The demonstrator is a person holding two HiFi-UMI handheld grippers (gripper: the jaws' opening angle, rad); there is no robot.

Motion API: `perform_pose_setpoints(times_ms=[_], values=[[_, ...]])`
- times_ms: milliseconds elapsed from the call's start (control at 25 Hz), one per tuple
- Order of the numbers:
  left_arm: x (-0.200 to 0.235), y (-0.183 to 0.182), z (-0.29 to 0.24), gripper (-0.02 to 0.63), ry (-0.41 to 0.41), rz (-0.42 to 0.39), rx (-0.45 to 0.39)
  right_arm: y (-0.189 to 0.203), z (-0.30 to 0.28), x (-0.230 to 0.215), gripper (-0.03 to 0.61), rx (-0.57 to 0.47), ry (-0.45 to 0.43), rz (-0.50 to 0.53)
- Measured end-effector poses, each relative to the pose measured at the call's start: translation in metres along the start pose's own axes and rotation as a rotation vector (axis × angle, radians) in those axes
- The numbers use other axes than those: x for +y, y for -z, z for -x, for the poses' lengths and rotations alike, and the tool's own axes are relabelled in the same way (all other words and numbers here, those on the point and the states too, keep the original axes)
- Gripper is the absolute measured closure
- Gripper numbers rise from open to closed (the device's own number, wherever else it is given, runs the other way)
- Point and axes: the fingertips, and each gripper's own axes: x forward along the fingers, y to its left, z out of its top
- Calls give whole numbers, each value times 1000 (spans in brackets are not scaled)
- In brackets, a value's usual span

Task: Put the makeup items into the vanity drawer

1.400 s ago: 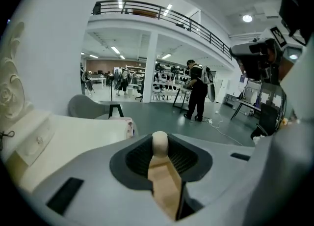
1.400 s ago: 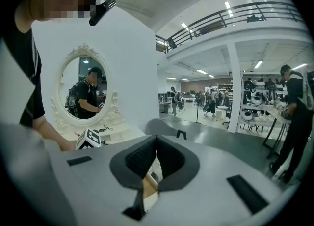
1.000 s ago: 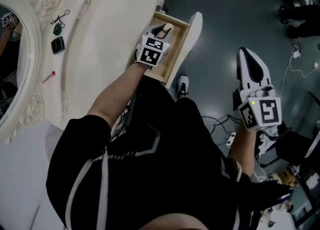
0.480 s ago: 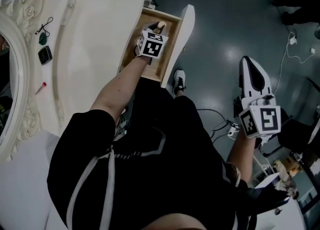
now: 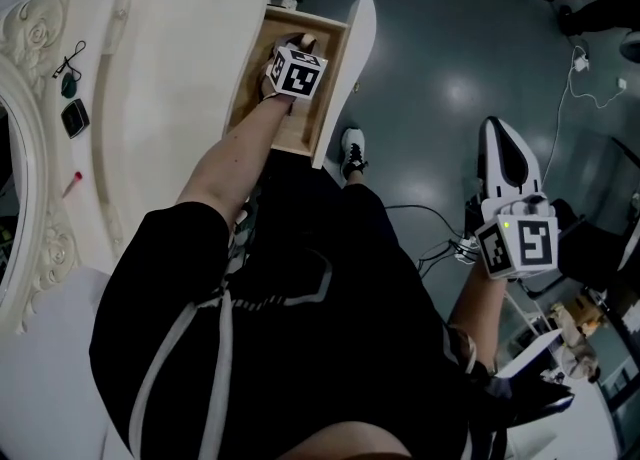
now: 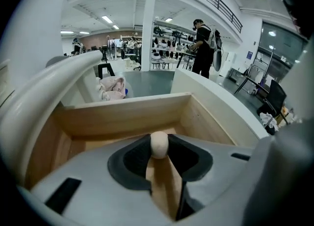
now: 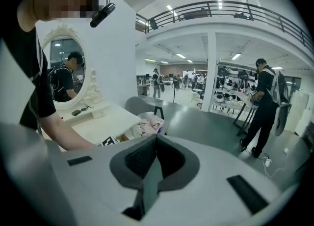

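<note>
At the open drawer (image 6: 127, 114), far left of you, you are holding the left gripper (image 6: 158, 144) down between its walls with the beige makeup item (image 6: 160, 178) pinched between the pads. The jaws have just been easing wider, so this looks like the placing step. Next you are needing to let go fully, low over the drawer floor, then lift clear. The right gripper (image 7: 155, 139) is hanging over the floor on your right, jaws together and empty.

Beige round-tipped makeup item (image 6: 159, 145), open wooden drawer (image 6: 125, 116)
</note>
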Motion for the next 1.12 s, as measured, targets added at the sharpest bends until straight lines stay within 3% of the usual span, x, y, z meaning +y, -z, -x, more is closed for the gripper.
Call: perform_pose_setpoints(times_ms=[560,760,1120], values=[[-4,-4,-5,491,-3,-92,-17,11,26,-13,574,-7,39,-27],[-12,-9,0,468,43,-99,-38,12,32,-19,574,-16,31,-35],[-15,-15,25,454,-8,-135,-40,9,45,-29,574,-53,-5,-40]])
